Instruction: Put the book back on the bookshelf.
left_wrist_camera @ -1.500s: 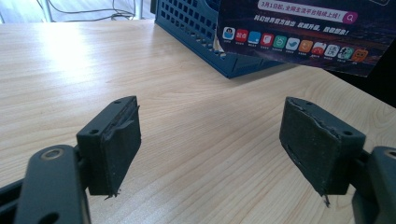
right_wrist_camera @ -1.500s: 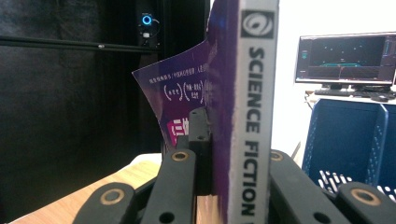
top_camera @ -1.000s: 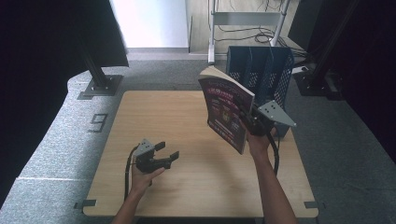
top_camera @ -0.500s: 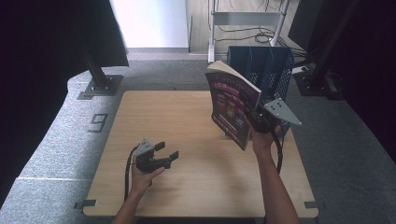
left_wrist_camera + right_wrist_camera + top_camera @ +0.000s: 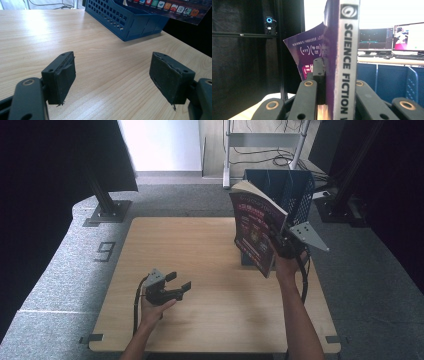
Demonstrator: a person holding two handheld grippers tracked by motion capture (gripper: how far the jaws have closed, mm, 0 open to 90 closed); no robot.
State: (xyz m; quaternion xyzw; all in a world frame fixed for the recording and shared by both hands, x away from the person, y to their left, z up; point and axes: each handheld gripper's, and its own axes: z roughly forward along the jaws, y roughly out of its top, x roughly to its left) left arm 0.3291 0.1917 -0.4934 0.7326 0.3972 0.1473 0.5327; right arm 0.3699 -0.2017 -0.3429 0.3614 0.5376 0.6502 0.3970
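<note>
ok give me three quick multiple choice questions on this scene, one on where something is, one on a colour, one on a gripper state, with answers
1. Where is the book?
A. flat on the table
B. held up in the air in front of the file rack
C. on the floor

2. What colour is the file rack?
A. blue
B. red
C. white

3. How does the left gripper stand?
A. shut on the book
B. shut on a pen
C. open, holding nothing

Answers:
1. B: the high view shows the right gripper holding the book upright above the table, near the rack.
2. A: its perforated walls are blue in the high view and the left gripper view.
3. C: in the left gripper view the two pads stand wide apart with bare wood between them.
</note>
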